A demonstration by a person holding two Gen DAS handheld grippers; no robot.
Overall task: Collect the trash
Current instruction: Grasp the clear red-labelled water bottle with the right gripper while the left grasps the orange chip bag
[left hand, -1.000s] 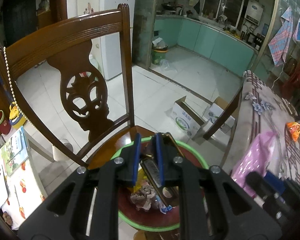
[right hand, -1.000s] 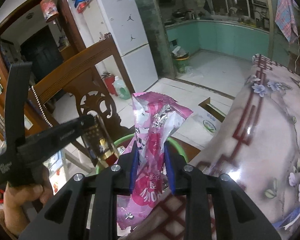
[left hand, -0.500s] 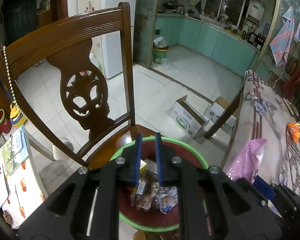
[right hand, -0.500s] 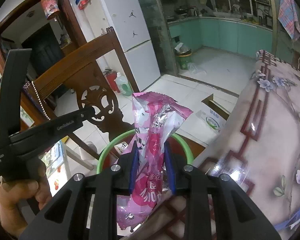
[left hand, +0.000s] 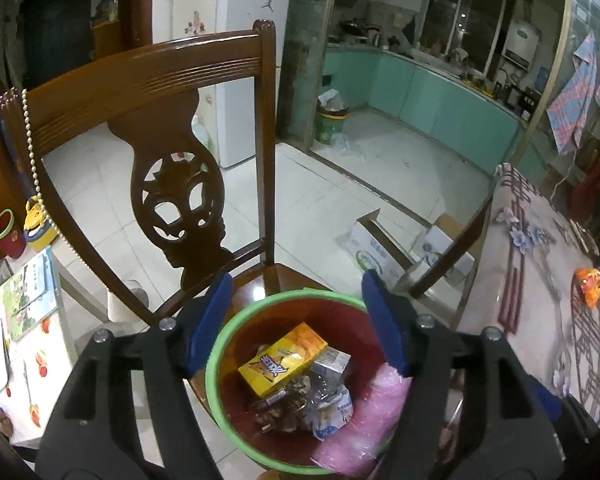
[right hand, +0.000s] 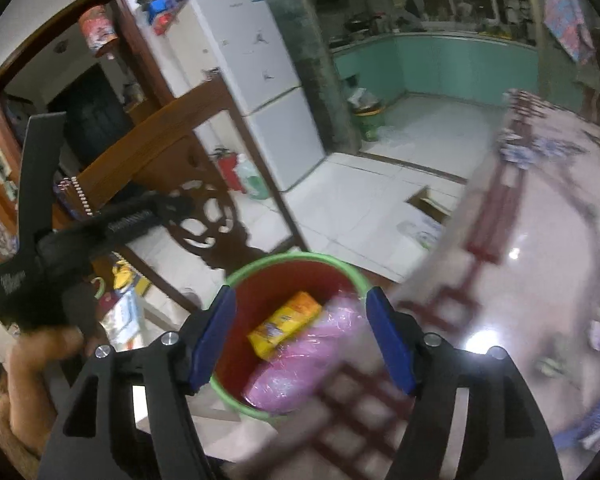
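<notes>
Chair (left hand: 172, 92) first, since it's the biggest thing here: dark carved wood, and the trash bucket (left hand: 220, 344) sits on its seat, right up against the edge of the dining table (left hand: 540, 280) with the floral cloth. The bucket is red inside with a green rim and already has a pile in it: a pink snack bag (left hand: 364, 420) leaning on the table-side wall, a yellow box (left hand: 282, 358) in the middle, crumpled wrappers and a small carton below.

My read is that the drop step is about done, so the trick now is just clearing out cleanly. I'd lift both tools straight up before swinging back to the table, so no finger clips the green rim and tips the bucket off the seat. That pink bag looks like it's riding high near the rim, so it could slide out if bumped. An orange wrapper (left hand: 592, 286) on the table looks like a fair next target.

Pose-wise, the left gripper (left hand: 300, 320) hangs right above the bucket, pointed down into it, fingers spread wide with nothing between them. The right gripper (right hand: 300, 334) comes in from the table side, also tilted down over the bucket, fingers wide and empty too. That view is motion-blurred, so finer detail is a guess.
</notes>
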